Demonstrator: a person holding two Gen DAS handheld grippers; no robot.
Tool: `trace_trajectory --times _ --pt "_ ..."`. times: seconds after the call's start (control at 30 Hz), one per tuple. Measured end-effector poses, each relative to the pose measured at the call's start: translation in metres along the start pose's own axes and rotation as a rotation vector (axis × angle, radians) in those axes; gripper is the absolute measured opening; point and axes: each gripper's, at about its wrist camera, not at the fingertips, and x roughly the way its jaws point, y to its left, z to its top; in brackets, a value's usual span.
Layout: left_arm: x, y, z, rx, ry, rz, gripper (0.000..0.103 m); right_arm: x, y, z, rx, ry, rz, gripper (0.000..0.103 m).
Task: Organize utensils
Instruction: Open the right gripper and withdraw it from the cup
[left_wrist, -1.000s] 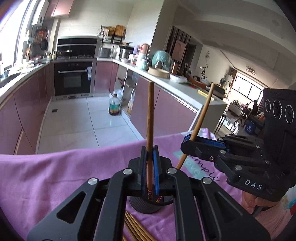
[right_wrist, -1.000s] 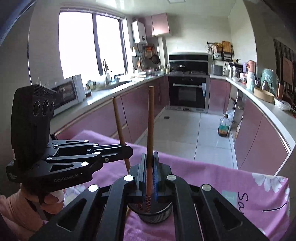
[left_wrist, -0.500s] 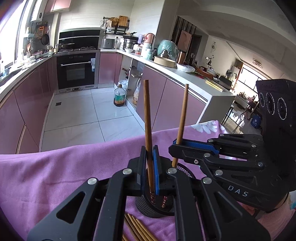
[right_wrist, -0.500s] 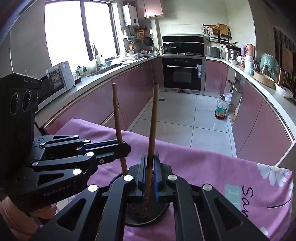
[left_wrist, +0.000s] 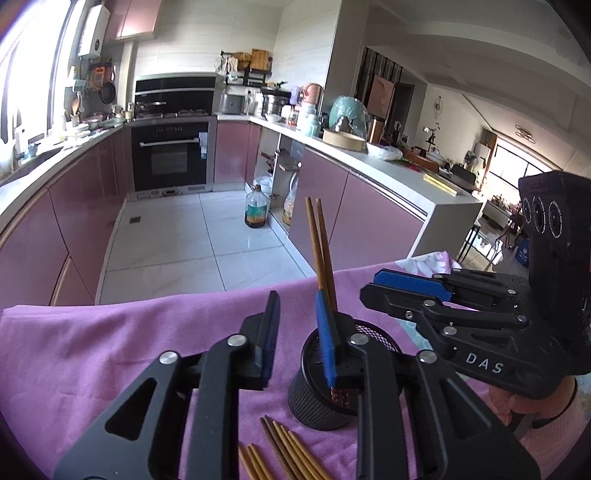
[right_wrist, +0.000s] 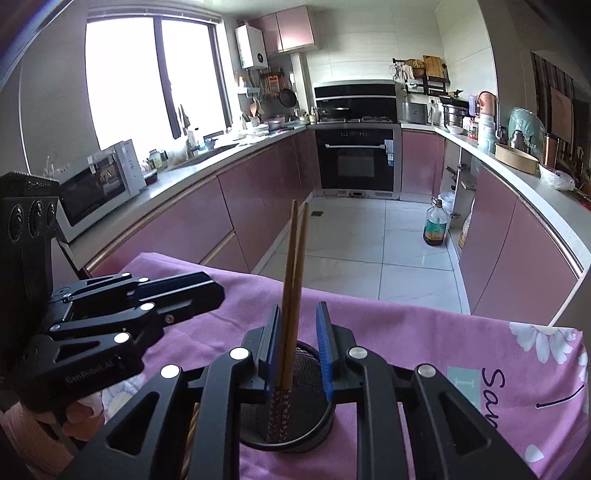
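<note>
A black mesh cup (left_wrist: 321, 387) stands on the purple cloth (left_wrist: 110, 343); it also shows in the right wrist view (right_wrist: 291, 417). Two brown chopsticks (left_wrist: 321, 254) stand in it, leaning together, also seen in the right wrist view (right_wrist: 293, 280). My left gripper (left_wrist: 297, 343) is open, its right finger beside the cup's rim. My right gripper (right_wrist: 299, 354) is open around the two chopsticks, which rest against its left pad. Several more chopsticks (left_wrist: 284, 454) lie on the cloth in front of the cup.
The cloth-covered table ends at its far edge (right_wrist: 369, 299), with tiled kitchen floor and pink cabinets beyond. The right gripper (left_wrist: 480, 332) sits close to the right of the cup; the left gripper (right_wrist: 110, 325) sits close to the left.
Both grippers were shut on one chopstick each above the cup. Both have lowered and opened, and the two chopsticks now stand in the cup.
</note>
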Motion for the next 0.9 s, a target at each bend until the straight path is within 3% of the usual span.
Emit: trace_trajectory --times 0.03,0.1,0.3,0.43,0.67,0.9 --pt "-0.007 0.001 -0.001 0.002 -0.013 0.005 0.031 -0.006 0.002 -0.002 -0.002 -0.012 0.012 0.021" --pt "-0.026 0.004 -0.007 0.005 -0.049 0.023 0.045 -0.017 0.007 -0.007 -0.013 -0.035 0.036 0.034" --pt "-0.081 0.017 -0.036 0.021 -0.103 0.067 0.058 -0.047 0.038 -0.04 -0.096 -0.057 0.138 0.043" --pt "-0.098 0.031 -0.071 0.008 -0.055 0.095 0.059 -0.042 0.054 -0.064 -0.103 0.012 0.179 0.043" --pt "-0.09 0.055 -0.132 -0.026 0.101 0.121 0.058 -0.008 0.056 -0.109 -0.033 0.175 0.165 0.043" --pt "-0.074 0.06 -0.167 -0.038 0.193 0.114 0.057 0.003 0.058 -0.133 -0.002 0.227 0.124 0.043"
